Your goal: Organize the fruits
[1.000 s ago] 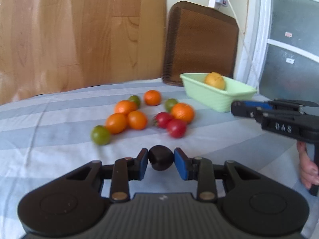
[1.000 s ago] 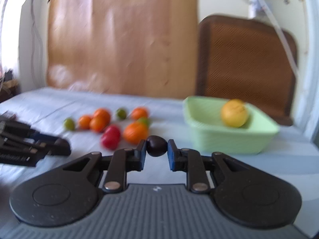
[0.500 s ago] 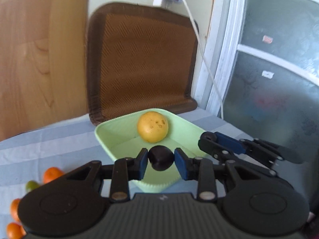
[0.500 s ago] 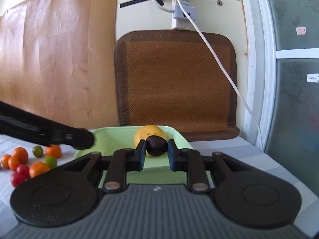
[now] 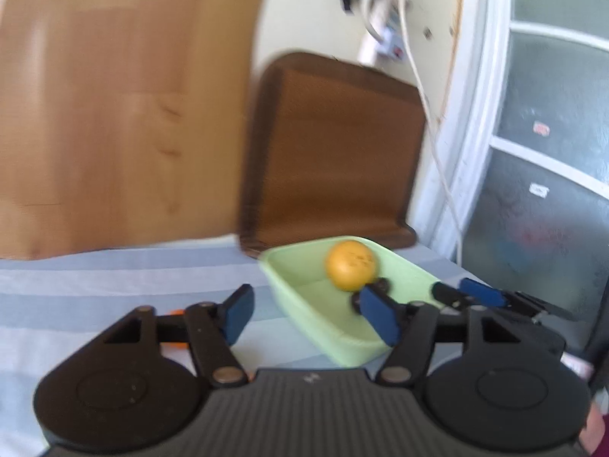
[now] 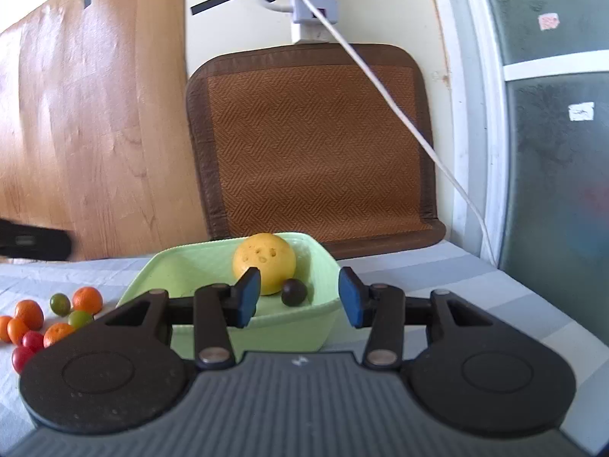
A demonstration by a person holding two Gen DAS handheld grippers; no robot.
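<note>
Half a second earlier each gripper had clenched a small dark round fruit between its blue pads; now both stood released, jaws spread wide with nothing between them. The right gripper [image 6: 300, 297] hovered at the near rim of the pale green rectangular plastic basket [image 6: 266, 323], and one small dark brown round fruit [image 6: 294, 292] lay on the basket floor, touching or just beside the large yellow dimpled citrus fruit [image 6: 264, 262]. The left gripper [image 5: 308, 314] had swung back toward the striped blue-grey tablecloth [image 5: 114, 278], its right pad overlapping the basket's near wall in its blurred view (the frame was smeared by motion), where dark shapes [image 5: 375, 291] showed just below the yellow fruit; whether they were one fruit or two could not be told. The right gripper's blue-tipped fingers [image 5: 479, 293] showed at the basket's far side in that view. The loose cluster of small orange, green and red fruits [image 6: 49, 320] lay on the cloth left of the basket, well apart from it.
</note>
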